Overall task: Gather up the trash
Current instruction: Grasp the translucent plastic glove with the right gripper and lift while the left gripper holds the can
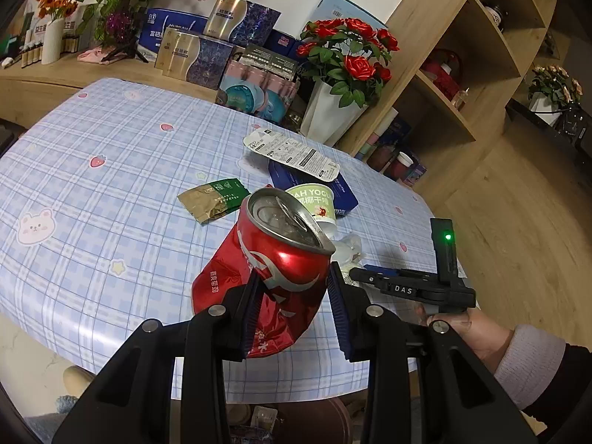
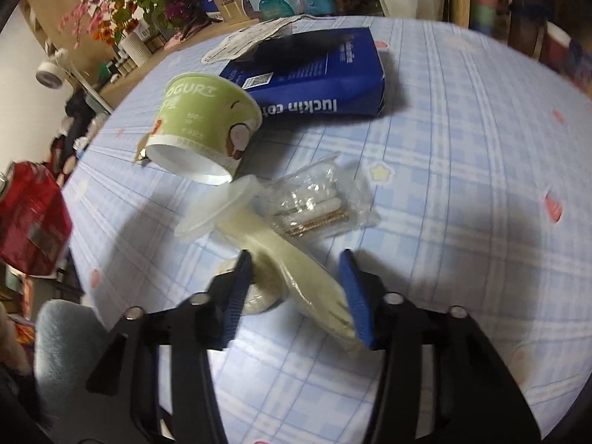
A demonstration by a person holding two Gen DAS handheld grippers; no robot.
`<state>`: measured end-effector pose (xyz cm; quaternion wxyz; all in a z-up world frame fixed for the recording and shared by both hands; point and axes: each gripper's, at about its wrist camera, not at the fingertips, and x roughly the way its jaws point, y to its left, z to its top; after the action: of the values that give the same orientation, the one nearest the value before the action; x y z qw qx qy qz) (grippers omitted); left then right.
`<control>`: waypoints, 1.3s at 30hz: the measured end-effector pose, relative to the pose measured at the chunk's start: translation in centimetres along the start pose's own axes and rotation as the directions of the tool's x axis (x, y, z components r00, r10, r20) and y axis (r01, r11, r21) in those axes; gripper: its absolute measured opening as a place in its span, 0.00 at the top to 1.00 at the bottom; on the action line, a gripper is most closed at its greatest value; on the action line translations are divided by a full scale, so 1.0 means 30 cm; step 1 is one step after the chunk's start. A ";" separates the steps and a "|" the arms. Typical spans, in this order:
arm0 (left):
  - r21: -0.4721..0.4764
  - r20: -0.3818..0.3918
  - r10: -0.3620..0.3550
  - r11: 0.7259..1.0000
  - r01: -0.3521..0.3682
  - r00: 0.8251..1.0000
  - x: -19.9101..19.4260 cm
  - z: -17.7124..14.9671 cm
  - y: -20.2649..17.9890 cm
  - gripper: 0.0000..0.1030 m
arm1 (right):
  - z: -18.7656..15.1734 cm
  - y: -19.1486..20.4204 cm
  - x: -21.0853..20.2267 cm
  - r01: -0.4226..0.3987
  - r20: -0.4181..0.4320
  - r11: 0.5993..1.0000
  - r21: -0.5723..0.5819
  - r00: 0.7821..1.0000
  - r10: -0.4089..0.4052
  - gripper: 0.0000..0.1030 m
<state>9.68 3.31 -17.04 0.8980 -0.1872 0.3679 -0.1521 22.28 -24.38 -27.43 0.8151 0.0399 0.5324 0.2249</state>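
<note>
One crushed can [image 1: 273, 259], one yogurt cup [image 1: 314, 199]

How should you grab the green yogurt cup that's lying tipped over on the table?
Grip the yogurt cup across its round side wall, coming down from above. It lies tipped over, its white rim toward the right gripper, so the curved wall faces up. I would pinch near the middle, clear of the blue box close behind it.

Both wrist cams close, angled down; share yogurt cup [image 1: 314, 199] [image 2: 207, 129].
</note>
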 end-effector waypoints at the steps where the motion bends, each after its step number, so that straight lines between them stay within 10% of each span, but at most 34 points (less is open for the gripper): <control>1: -0.001 0.001 -0.003 1.000 0.003 1.000 0.001 0.001 0.001 0.67 | -0.003 0.014 -0.006 0.012 -0.007 1.000 -0.013 1.000 -0.012 0.68; 12: 0.002 0.007 -0.021 1.000 0.021 1.000 -0.010 -0.010 -0.013 0.67 | -0.093 0.117 -0.157 0.164 0.096 0.979 -0.120 0.984 -0.153 0.79; 22: 0.024 0.021 -0.043 0.999 0.043 0.999 -0.077 -0.019 -0.050 0.67 | -0.154 0.083 -0.359 0.155 0.228 0.988 0.006 0.962 -0.152 0.79; 35: 0.036 0.069 -0.051 0.998 0.048 0.996 -0.189 -0.047 -0.094 0.67 | -0.230 -0.105 -0.255 0.444 0.021 0.894 0.063 0.895 -0.446 0.79; 39: 0.029 0.074 -0.047 0.999 0.045 0.996 -0.202 -0.048 -0.087 0.67 | -0.244 -0.165 -0.358 0.387 0.127 0.900 0.203 0.901 -0.416 0.79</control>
<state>4.15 3.16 -13.17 0.9099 -0.1891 0.3275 -0.1705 13.85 -34.47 -22.95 0.8790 0.0181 0.4765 0.0006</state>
